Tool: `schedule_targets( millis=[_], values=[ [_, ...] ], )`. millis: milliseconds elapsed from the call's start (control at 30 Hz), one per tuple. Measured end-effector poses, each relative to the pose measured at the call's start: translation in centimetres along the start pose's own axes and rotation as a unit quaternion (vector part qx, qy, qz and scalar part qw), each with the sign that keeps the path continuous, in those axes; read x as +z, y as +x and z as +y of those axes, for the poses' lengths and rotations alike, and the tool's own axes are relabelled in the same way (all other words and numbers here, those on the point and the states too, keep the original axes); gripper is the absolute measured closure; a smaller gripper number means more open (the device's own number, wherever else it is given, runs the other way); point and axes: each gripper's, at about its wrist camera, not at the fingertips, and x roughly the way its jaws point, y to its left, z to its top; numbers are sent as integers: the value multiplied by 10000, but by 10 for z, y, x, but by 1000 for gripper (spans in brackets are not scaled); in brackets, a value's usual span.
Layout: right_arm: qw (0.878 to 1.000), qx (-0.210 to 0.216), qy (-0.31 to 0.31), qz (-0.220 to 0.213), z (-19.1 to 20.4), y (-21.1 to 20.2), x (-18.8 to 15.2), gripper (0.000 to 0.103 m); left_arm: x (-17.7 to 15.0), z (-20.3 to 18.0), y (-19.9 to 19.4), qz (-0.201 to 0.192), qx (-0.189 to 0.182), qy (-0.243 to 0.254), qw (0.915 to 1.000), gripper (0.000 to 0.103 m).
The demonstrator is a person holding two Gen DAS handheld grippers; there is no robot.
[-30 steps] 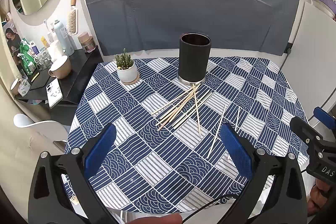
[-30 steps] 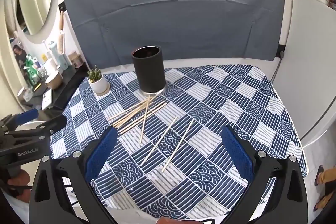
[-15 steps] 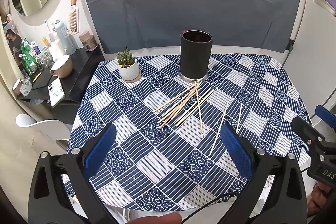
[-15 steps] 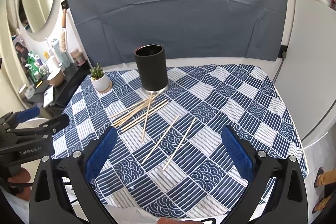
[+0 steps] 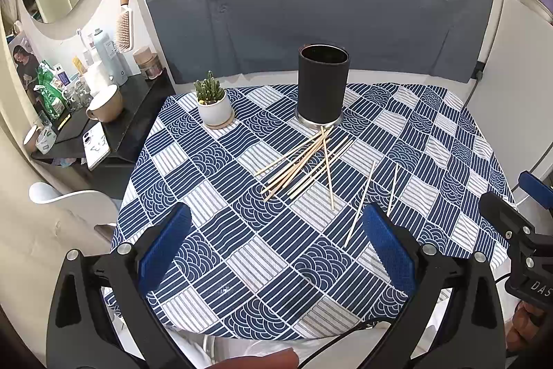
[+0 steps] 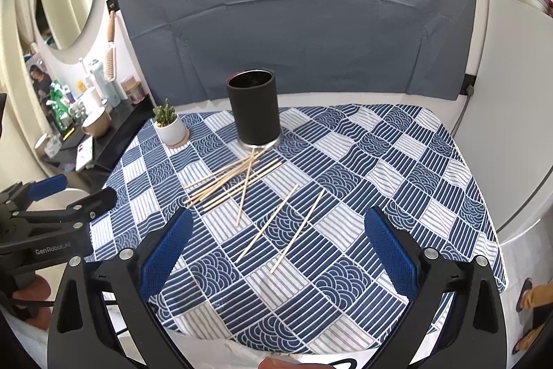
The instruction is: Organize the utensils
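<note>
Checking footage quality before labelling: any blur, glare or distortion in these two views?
Left wrist view: sharp, evenly lit, strong fisheye bending of the tablecloth edges; sticks crisp. Right wrist view: equally sharp, the black holder leans from distortion, soft shadows, no glare.

**Sticks scattered below the black holder**

My left gripper [image 5: 276, 251] hangs wide open at six o'clock, empty. Wooden sticks [image 5: 300, 165] lie fanned on the checked tablecloth [image 5: 214, 158]; the black cylinder holder [image 5: 323, 85] stands at twelve, a potted cactus [image 5: 213, 102] at ten.
</note>
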Motion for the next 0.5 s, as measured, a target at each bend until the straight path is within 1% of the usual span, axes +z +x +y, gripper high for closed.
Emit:
schedule_targets(
  millis=[500],
  values=[
    [9999,-26,-96,-23,8,-18,-17,8,-25,5,-14,50,32,-78,10000,6]
  ],
)
